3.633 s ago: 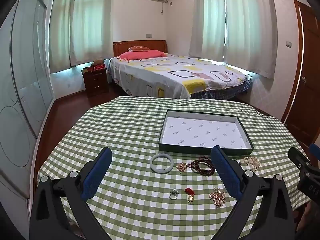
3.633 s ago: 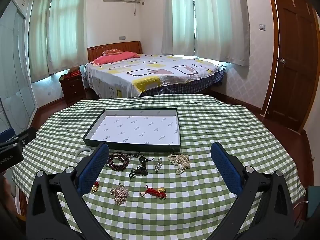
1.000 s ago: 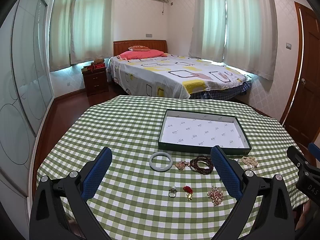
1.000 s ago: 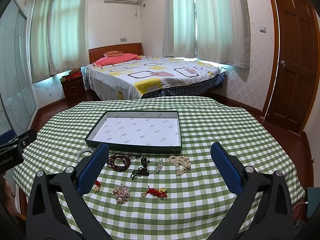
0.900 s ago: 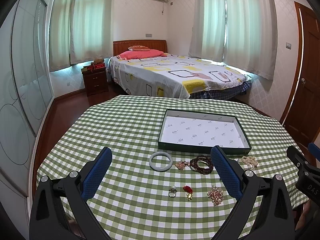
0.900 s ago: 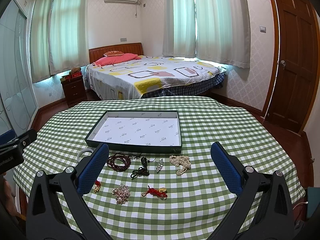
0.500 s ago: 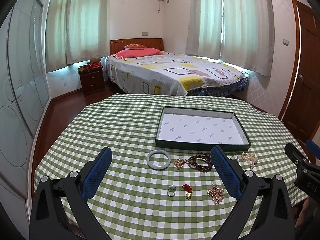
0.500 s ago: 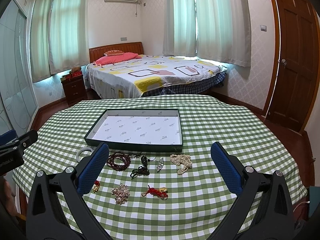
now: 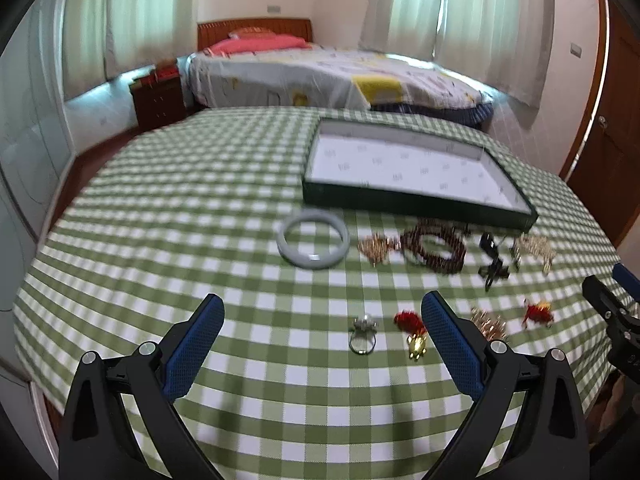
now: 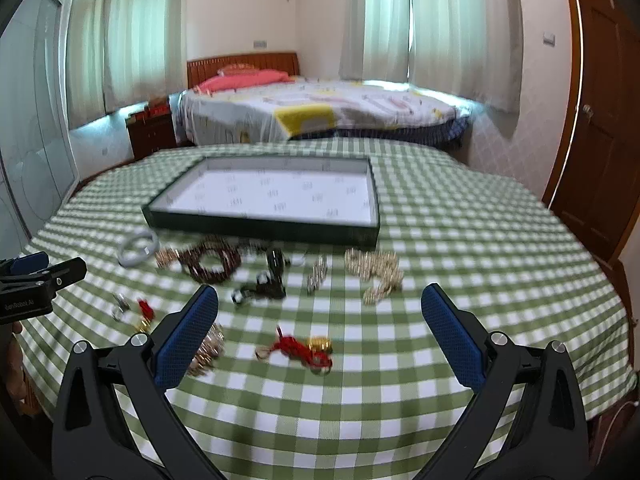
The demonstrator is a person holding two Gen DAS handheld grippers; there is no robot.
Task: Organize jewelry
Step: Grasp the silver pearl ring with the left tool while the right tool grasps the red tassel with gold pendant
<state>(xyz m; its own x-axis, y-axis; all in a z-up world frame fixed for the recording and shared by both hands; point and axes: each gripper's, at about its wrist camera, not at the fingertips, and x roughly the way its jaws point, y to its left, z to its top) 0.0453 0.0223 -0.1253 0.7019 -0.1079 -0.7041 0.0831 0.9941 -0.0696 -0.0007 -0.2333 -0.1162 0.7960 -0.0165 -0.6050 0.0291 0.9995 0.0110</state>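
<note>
Green-white checked tablecloth (image 9: pixel 200 216); dark green tray (image 9: pixel 404 202), white-lined.

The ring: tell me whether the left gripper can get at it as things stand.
Probably yes. The ring lies loose on the cloth just ahead of the left gripper, between its wide-open fingers, with nothing over it. The red charm sits close on the right and might get nudged.

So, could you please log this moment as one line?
tray: no jewelry inside | jewelry: all on tablecloth | left gripper: open | right gripper: open
</note>
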